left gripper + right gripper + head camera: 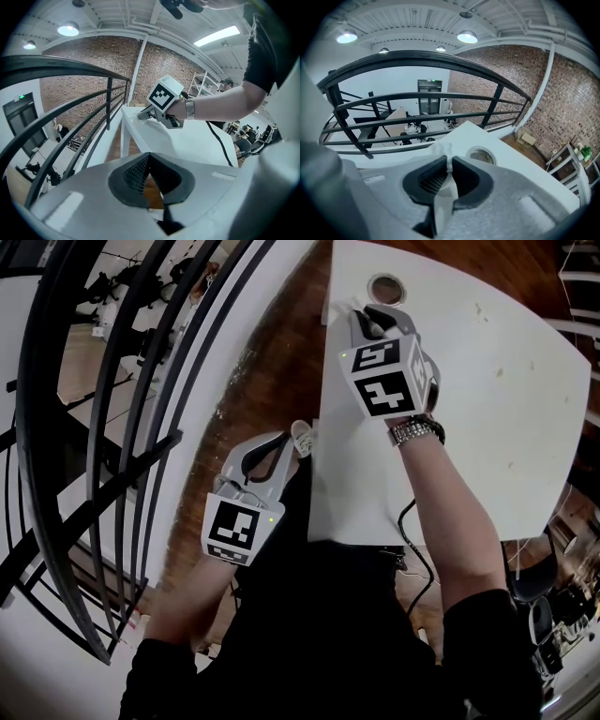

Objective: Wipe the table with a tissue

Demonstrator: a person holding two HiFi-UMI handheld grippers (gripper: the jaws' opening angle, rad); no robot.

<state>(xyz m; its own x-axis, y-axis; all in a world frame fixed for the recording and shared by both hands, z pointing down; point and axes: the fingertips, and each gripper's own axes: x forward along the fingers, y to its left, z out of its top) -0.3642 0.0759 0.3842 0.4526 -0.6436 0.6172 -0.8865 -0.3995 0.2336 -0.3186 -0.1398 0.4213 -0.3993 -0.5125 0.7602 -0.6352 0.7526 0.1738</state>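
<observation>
White table (487, 399): right claw (449, 165) clamped on tissue (442, 199); left claw (149, 164) closed

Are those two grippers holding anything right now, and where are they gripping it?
The right gripper pinches a white tissue by a bunched fold, with a tuft poking past its tips. The left gripper is shut on nothing.

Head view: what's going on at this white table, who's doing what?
A person works with two handheld grippers. The right gripper is shut on a white tissue and is held low over the far end of the white table, beside a round inset. The left gripper hangs off the table's near edge over the wooden floor, jaws together.
</observation>
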